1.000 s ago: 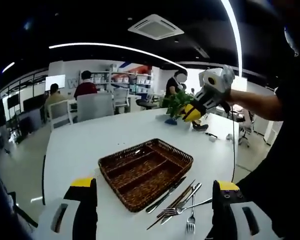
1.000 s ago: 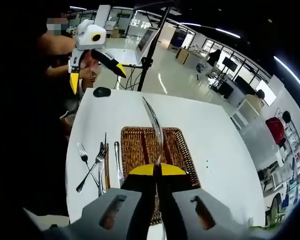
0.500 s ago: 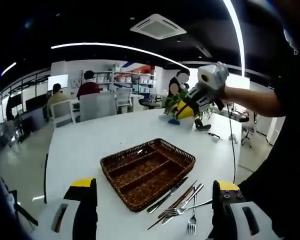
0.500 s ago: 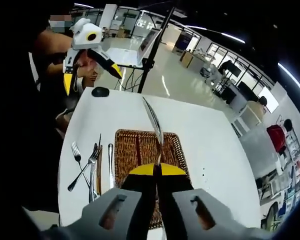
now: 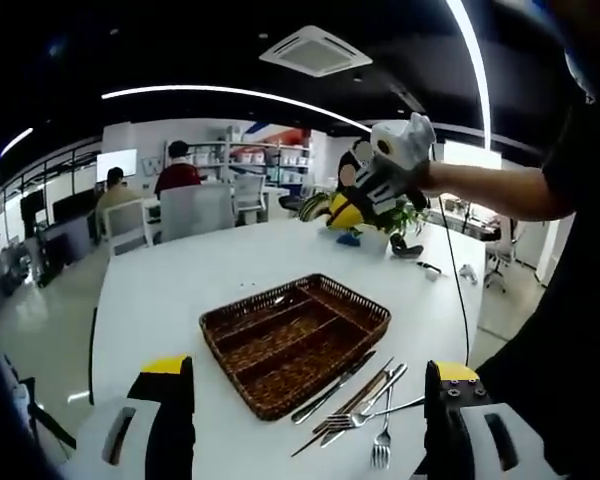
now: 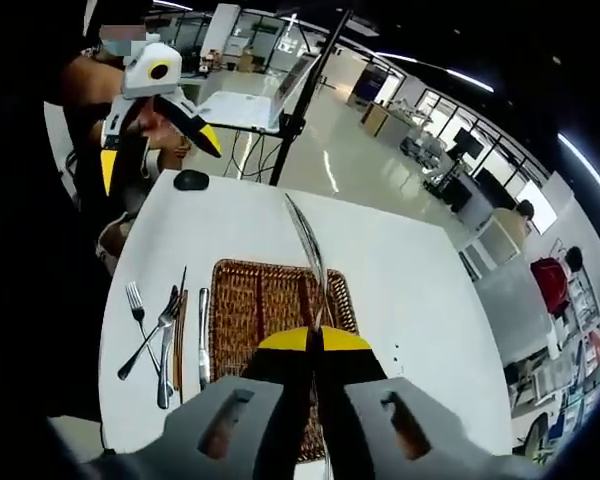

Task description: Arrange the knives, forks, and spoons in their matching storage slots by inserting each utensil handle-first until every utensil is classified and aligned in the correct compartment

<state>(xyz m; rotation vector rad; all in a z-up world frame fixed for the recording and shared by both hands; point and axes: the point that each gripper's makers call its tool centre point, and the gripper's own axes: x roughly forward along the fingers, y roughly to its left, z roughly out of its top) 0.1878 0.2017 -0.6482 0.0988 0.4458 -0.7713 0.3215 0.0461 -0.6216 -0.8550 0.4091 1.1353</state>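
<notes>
White tabletop [image 5: 170,290] fills this open office. Over it the right gripper [image 6: 315,335] hangs clamped on one knife [image 6: 308,250], blade pointing away, above the wicker tray [image 5: 298,340] of three slots. The left gripper [image 5: 305,395] is spread apart, holding nothing. Held by so little, the knife might pivot and miss its slot. Beside the tray lie two forks [image 5: 375,425], another knife [image 5: 332,385] and what seem chopsticks [image 5: 342,412].

Rough brown woven wicker tray [image 5: 295,340], shiny metal cutlery [image 5: 365,405], glossy smooth white table [image 5: 170,290].
</notes>
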